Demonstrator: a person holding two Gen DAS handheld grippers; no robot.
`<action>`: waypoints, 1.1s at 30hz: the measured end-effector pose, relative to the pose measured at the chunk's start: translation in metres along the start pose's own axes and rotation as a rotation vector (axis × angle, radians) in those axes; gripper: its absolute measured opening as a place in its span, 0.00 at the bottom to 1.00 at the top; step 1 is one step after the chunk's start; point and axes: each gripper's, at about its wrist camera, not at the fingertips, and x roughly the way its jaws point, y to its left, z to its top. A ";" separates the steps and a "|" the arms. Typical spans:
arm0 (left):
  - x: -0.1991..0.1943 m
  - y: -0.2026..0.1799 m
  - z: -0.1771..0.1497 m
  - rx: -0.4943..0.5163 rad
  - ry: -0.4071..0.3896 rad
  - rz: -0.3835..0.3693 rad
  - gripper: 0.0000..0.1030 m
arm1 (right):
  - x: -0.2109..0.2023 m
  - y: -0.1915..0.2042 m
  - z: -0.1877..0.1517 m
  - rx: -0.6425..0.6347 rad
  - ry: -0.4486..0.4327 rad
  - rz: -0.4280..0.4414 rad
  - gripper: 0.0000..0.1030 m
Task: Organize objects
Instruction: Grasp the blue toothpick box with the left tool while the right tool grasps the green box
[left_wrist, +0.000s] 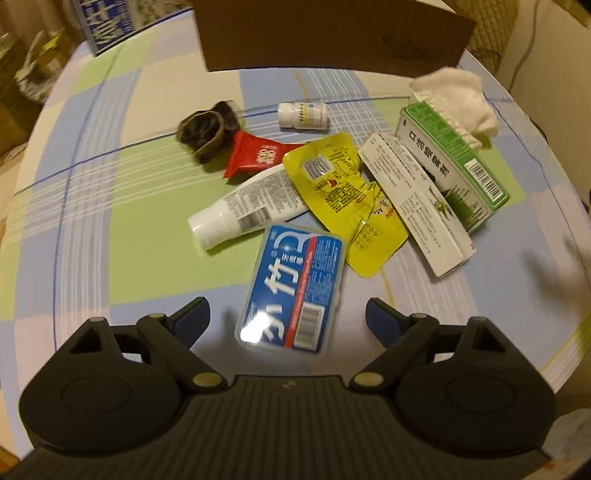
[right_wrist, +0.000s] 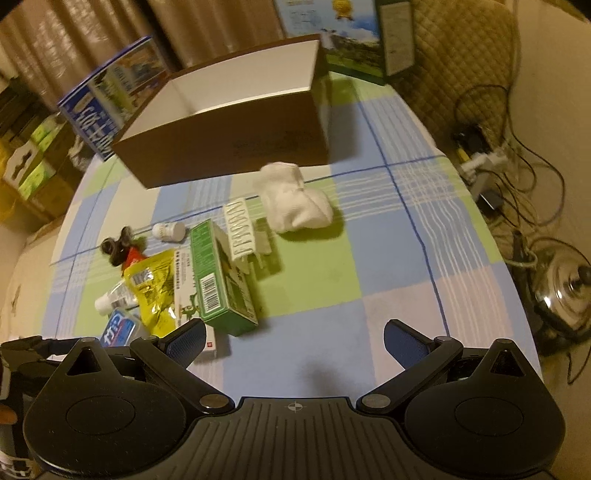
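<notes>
A pile of small items lies on the checked tablecloth (left_wrist: 110, 184). My left gripper (left_wrist: 287, 317) is open, its fingers either side of the near end of a blue floss case (left_wrist: 295, 288). Behind it lie a white tube (left_wrist: 247, 210), a yellow pouch (left_wrist: 343, 192), a red packet (left_wrist: 258, 155), a dark hair band (left_wrist: 203, 129), a white pill bottle (left_wrist: 303, 115), a white carton (left_wrist: 413, 206), a green box (left_wrist: 454, 162) and a white cloth (left_wrist: 458, 96). My right gripper (right_wrist: 294, 339) is open and empty over bare cloth, right of the green box (right_wrist: 218, 277). An open brown cardboard box (right_wrist: 229, 136) stands behind.
A blue printed carton (right_wrist: 99, 107) stands left of the cardboard box and a green one (right_wrist: 354, 40) behind it. The white cloth (right_wrist: 295, 199) lies in front of the cardboard box. Beyond the table's right edge are cables (right_wrist: 517, 155) and a metal pot (right_wrist: 565, 291).
</notes>
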 end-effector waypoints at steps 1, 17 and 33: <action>0.005 0.000 0.002 0.014 0.006 0.000 0.84 | 0.000 0.000 -0.001 0.015 0.000 -0.014 0.98; 0.033 -0.001 0.013 0.116 0.009 -0.049 0.54 | -0.001 0.011 -0.005 0.069 -0.029 -0.047 0.98; 0.006 0.046 -0.007 -0.060 -0.017 0.004 0.51 | 0.050 0.062 0.018 -0.176 -0.035 0.094 0.49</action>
